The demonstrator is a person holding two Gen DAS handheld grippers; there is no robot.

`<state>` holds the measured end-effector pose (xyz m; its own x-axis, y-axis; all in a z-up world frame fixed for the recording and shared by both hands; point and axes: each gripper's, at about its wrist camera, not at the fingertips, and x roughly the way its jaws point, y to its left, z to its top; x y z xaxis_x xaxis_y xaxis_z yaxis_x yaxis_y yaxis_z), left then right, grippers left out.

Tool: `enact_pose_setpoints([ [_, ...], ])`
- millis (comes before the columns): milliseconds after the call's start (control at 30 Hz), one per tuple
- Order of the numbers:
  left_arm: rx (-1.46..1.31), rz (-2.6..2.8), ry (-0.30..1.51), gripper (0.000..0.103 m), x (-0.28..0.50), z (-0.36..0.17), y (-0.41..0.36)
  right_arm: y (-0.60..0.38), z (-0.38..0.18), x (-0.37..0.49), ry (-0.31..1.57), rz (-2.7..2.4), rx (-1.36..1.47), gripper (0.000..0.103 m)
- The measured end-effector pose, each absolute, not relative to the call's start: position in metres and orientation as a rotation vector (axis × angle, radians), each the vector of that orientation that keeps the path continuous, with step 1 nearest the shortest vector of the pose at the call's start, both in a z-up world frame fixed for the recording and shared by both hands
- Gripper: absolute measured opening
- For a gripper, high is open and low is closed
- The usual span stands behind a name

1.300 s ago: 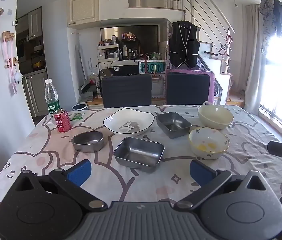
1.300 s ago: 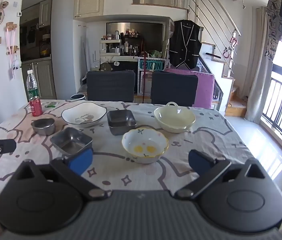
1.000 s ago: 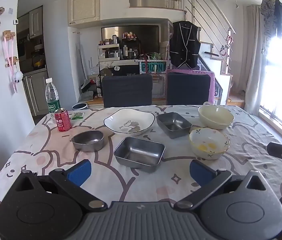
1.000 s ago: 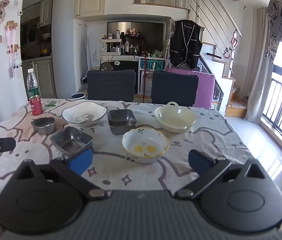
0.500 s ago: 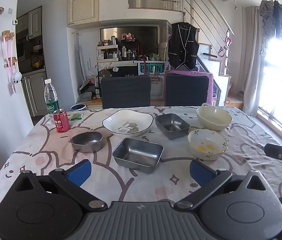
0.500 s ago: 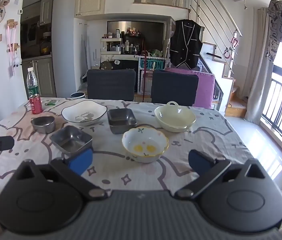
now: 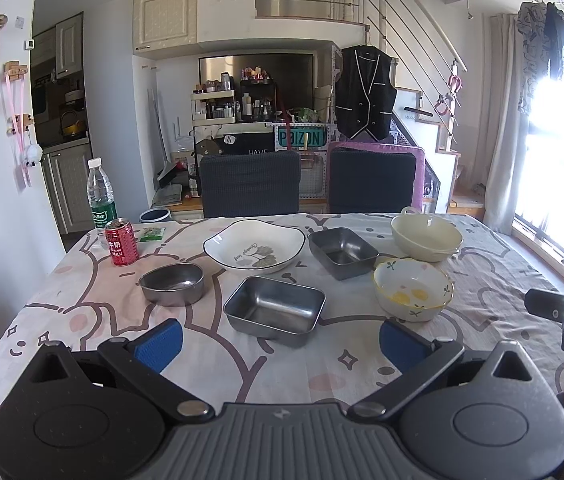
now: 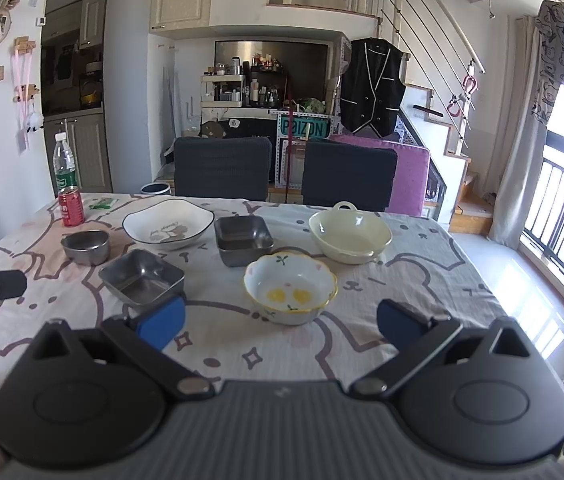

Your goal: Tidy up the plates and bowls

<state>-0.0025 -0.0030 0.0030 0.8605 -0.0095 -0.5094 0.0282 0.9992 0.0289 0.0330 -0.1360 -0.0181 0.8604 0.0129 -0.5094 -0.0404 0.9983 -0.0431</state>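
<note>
Several dishes stand on the table: a steel square tray, a round steel bowl, a white plate with a dark rim, a dark square steel bowl, a cream bowl with a handle and a flowered bowl with a yellow rim. My left gripper is open and empty, just short of the steel tray. My right gripper is open and empty, just short of the flowered bowl. The steel tray lies by its left finger.
A red can and a water bottle stand at the table's far left corner. Two dark chairs stand behind the table. The patterned tablecloth covers it all. A window is on the right.
Both grippers have barely moved, with only a slight drift of the views. The dishes stand where they were.
</note>
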Motion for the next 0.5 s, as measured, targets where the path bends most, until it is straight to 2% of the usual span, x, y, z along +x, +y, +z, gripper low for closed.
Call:
enact_pose_setpoints([
  [500, 0.034, -0.020, 0.533, 0.103, -0.0029, 0.0028, -0.0021, -0.1355, -0.0178, 0.0333, 0.536, 0.029, -0.056, 0.103],
])
